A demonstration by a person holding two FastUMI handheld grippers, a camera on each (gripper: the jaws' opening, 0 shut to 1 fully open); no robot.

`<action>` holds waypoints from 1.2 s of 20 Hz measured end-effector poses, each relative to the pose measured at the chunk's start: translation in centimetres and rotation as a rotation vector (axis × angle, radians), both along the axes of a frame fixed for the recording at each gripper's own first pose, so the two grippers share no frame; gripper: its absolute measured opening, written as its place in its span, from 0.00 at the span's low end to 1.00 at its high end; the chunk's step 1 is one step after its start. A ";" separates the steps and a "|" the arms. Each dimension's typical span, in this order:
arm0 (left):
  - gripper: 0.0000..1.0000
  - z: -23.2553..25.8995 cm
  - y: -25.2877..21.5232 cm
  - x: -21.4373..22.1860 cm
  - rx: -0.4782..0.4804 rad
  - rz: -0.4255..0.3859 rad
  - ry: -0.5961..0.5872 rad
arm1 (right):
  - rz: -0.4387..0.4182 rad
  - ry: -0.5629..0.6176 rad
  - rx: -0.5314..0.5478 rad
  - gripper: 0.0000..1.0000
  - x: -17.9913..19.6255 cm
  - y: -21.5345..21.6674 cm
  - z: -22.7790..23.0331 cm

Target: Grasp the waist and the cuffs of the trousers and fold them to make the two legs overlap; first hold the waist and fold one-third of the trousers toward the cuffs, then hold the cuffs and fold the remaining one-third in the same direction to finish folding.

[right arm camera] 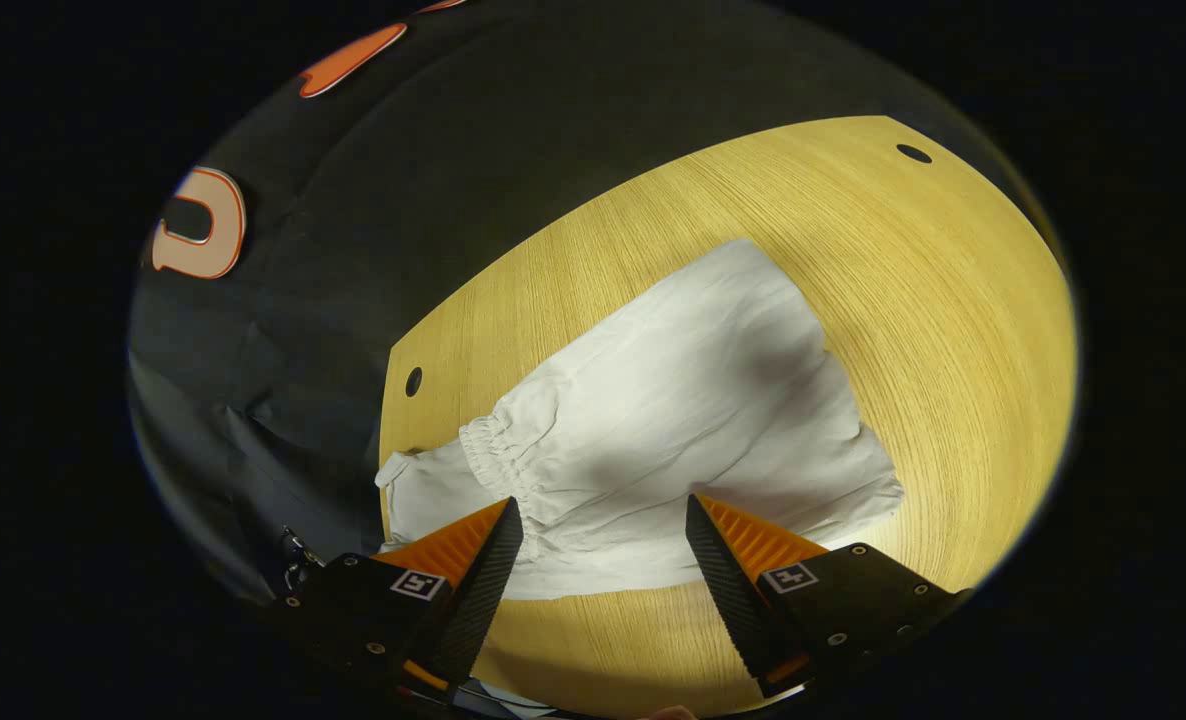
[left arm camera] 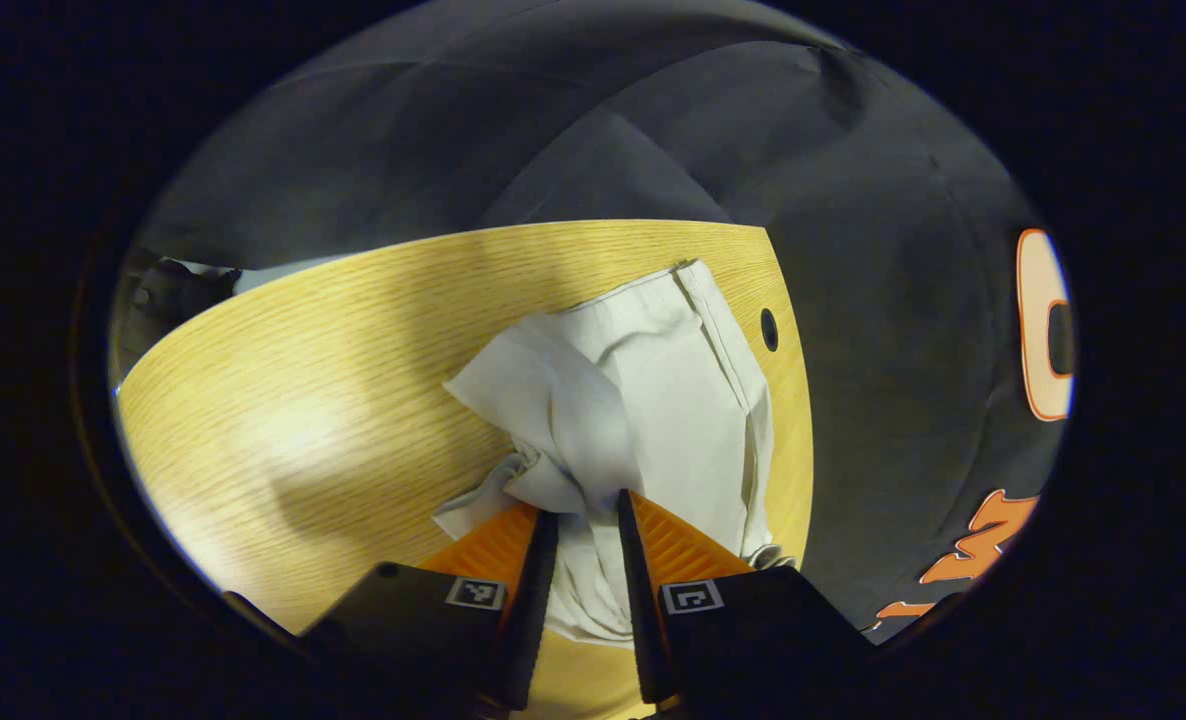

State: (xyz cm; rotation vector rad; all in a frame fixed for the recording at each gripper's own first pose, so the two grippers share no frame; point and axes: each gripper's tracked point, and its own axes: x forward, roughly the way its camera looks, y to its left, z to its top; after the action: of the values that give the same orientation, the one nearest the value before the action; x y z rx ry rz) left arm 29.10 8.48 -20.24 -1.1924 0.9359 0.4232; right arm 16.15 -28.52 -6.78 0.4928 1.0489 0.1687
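The white trousers [left arm camera: 653, 400] lie on the wooden table [left arm camera: 333, 380], crumpled and partly doubled over, with a seamed edge running along their right side. My left gripper [left arm camera: 586, 505] is shut on a bunched fold of the cloth, which gathers into pleats at the fingertips. In the right gripper view the trousers [right arm camera: 693, 400] spread flat as a broad folded panel, and an elastic gathered cuff [right arm camera: 493, 440] sits at their left end near the table edge. My right gripper [right arm camera: 603, 503] hovers open just above the near edge of the cloth, with nothing between its fingers.
The table has small round holes [left arm camera: 769, 329] [right arm camera: 413, 381] [right arm camera: 913, 153] near its edges. The black cloth wall hangs close behind the table edge [right arm camera: 393, 350]. Bare wood stretches left of the trousers [left arm camera: 283, 440] and beyond them [right arm camera: 903, 300]. A dark, unclear object [left arm camera: 178, 290] sits at the far left.
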 end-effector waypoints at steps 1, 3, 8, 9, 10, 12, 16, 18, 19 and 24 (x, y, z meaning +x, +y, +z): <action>0.09 0.1 0.3 0.6 -0.024 0.042 -0.012 | 0.001 0.006 0.004 0.99 -0.2 0.1 -0.2; 0.04 0.0 0.1 0.9 -0.051 0.060 -0.072 | 0.008 0.017 0.007 0.98 -0.7 0.1 -0.5; 0.04 4.3 0.2 1.9 0.011 0.041 -0.252 | 0.018 0.005 0.009 0.99 -1.0 -0.1 -0.2; 0.04 5.4 0.1 2.2 0.033 0.018 -0.283 | 0.016 -0.002 0.009 0.99 -0.9 -0.3 0.0; 0.05 6.5 -0.3 2.5 0.059 -0.012 -0.312 | 0.013 -0.011 0.006 0.98 -0.9 -0.6 0.1; 0.04 9.2 -1.7 3.5 0.115 -0.069 -0.381 | 0.012 -0.026 -0.002 0.99 -0.9 -1.5 0.4; 0.04 14.9 -5.9 6.1 0.145 -0.170 -0.515 | 0.000 -0.036 0.016 0.99 -1.4 -3.2 0.8; 0.04 17.3 -8.8 7.0 0.143 -0.209 -0.567 | -0.009 -0.045 0.016 0.99 -1.8 -4.7 0.9; 0.03 18.6 -10.4 7.1 0.140 -0.228 -0.589 | -0.015 -0.050 0.018 0.99 -1.9 -5.8 1.1; 0.04 22.4 -18.3 8.2 0.161 -0.325 -0.654 | -0.059 -0.076 0.027 0.99 -2.6 -11.3 1.7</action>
State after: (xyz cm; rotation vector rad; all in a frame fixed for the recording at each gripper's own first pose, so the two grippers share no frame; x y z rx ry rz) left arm 37.28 -9.87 2.13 -0.9178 0.4963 -0.1535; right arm 13.56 -39.83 -5.08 0.5369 0.9581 0.1479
